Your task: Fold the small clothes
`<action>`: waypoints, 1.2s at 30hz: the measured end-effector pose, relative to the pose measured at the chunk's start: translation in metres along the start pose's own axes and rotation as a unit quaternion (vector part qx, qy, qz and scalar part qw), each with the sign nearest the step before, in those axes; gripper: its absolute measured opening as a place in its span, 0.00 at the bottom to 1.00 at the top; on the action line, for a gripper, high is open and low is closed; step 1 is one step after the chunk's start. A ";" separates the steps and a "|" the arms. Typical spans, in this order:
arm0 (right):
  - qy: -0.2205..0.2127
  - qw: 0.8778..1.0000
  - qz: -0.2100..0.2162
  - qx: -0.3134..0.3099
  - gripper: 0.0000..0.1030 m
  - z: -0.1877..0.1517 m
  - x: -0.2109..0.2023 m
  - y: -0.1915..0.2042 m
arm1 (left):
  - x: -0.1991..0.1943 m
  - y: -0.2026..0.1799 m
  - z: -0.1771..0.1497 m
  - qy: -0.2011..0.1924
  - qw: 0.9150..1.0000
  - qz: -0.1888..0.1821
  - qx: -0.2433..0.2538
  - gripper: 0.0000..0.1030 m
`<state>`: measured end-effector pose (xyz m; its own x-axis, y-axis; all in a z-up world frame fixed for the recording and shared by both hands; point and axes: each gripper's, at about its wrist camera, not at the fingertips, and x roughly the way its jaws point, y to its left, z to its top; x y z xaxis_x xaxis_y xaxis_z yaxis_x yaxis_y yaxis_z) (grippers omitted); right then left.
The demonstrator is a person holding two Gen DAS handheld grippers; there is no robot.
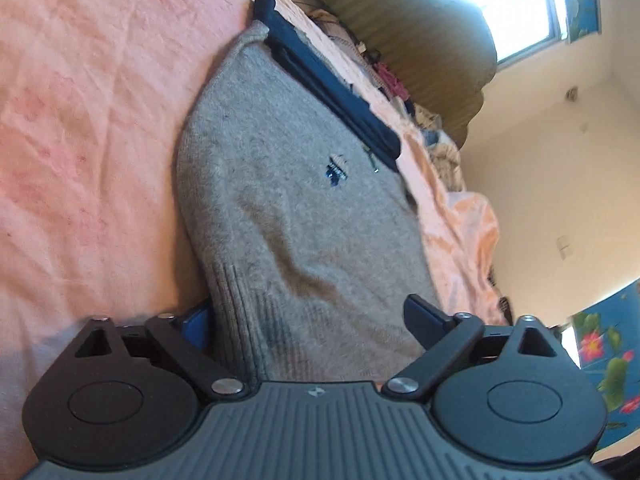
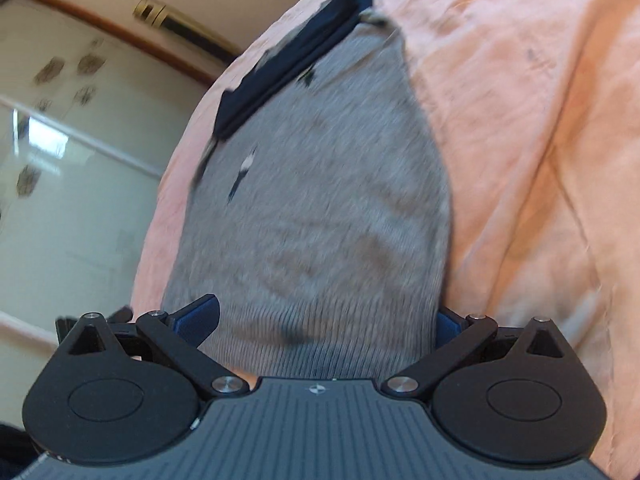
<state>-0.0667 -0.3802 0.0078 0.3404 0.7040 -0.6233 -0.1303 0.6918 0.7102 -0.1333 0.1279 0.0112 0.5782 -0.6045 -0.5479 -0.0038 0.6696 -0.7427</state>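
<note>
Grey knit sweater point(image 1: 296, 216) lies on the pink bedsheet point(image 1: 80, 140), its ribbed hem between the spread jaws of your left gripper point(image 1: 316, 320) and right gripper point(image 2: 328, 320), neither pinching it. It runs lengthwise away from you toward the navy garment point(image 1: 332, 92). Only your left view shows the window point(image 1: 516, 4); your right shows a glass door point(image 2: 72, 184).

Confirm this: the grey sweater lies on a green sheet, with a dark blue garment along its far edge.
Not quite: the sheet is pink, not green, as both wrist views show. The grey sweater does lie on it, with the dark blue garment along its far edge.
</note>
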 end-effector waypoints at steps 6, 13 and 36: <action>-0.009 1.000 0.007 0.022 0.81 0.005 0.001 0.000 | 0.004 -0.007 0.008 0.021 0.999 0.027 0.024 0.63; -0.011 0.999 -0.023 0.023 0.41 0.003 -0.002 -0.010 | 0.001 0.000 -0.004 0.040 0.998 0.048 0.030 0.20; -0.205 0.975 0.086 0.004 0.12 0.282 0.070 0.006 | 0.109 -0.064 0.273 -0.173 0.974 0.058 0.136 0.09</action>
<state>0.2188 -0.3721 0.0605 0.6576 0.6854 -0.3126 -0.2121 0.5666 0.7962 0.1528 0.1371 0.1039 0.8268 -0.3681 -0.4252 0.1035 0.8428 -0.5282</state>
